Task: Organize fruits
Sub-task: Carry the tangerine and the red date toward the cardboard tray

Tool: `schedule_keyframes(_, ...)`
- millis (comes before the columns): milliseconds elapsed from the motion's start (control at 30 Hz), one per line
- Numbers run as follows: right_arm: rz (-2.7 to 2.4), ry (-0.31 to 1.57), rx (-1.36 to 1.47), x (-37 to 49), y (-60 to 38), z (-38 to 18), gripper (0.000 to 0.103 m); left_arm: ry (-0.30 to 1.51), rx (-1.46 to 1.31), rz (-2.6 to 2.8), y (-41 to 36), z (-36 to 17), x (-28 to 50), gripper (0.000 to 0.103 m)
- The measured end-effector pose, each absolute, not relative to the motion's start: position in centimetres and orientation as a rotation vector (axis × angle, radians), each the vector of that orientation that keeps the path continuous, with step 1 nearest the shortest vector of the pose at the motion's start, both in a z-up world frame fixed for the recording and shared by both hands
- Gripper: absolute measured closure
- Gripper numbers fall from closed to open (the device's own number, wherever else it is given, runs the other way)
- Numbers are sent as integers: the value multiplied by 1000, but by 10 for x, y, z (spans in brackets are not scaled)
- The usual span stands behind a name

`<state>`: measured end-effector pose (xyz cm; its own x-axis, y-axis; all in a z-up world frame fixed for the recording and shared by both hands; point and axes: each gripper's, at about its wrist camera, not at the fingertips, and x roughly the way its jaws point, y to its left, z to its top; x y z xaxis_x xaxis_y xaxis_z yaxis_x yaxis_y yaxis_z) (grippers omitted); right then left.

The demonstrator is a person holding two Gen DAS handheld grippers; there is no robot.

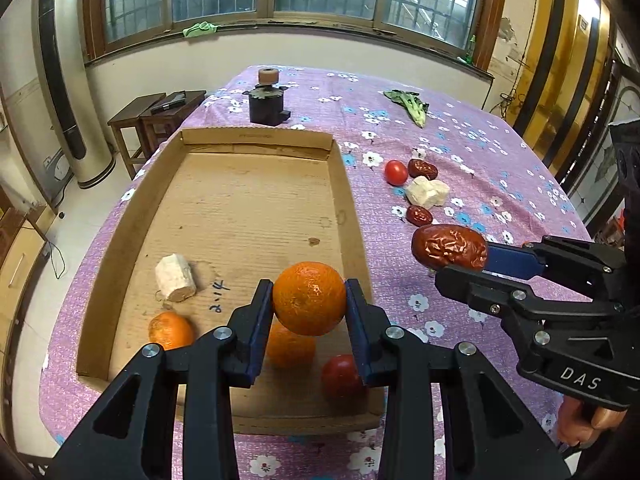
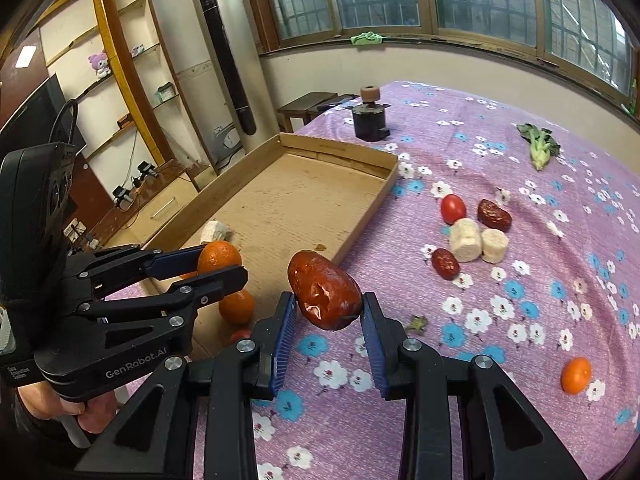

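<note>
My left gripper (image 1: 309, 300) is shut on an orange (image 1: 309, 298) and holds it above the near end of the cardboard tray (image 1: 256, 140). My right gripper (image 2: 328, 312) is shut on a red date (image 2: 323, 289), held above the tablecloth just right of the tray (image 2: 340, 148). In the tray lie two oranges (image 1: 171, 330), a tomato (image 1: 340, 376) and a white yam chunk (image 1: 175, 282). On the cloth lie a tomato (image 2: 453, 208), two dates (image 2: 494, 214), two white chunks (image 2: 466, 239) and a small orange (image 2: 576, 375).
A dark metal cylinder with a cork roller (image 1: 266, 100) stands behind the tray. A leafy green (image 2: 538, 146) lies at the far right of the purple floral tablecloth (image 2: 520, 320). Wooden stools (image 1: 156, 112) and a tall air conditioner (image 1: 64, 80) stand left of the table.
</note>
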<state>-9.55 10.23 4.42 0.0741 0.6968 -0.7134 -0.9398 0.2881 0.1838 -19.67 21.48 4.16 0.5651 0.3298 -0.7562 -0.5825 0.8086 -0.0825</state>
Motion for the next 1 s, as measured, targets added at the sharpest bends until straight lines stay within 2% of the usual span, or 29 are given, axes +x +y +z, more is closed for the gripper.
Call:
schedule_keyframes(700, 1308, 841, -391, -106, 131, 34, 69, 823, -380, 591, 246, 32, -209, 70)
schedule_keyframes(1000, 1317, 857, -386, -106, 156, 28, 69, 829, -438, 646, 292, 31, -210, 70)
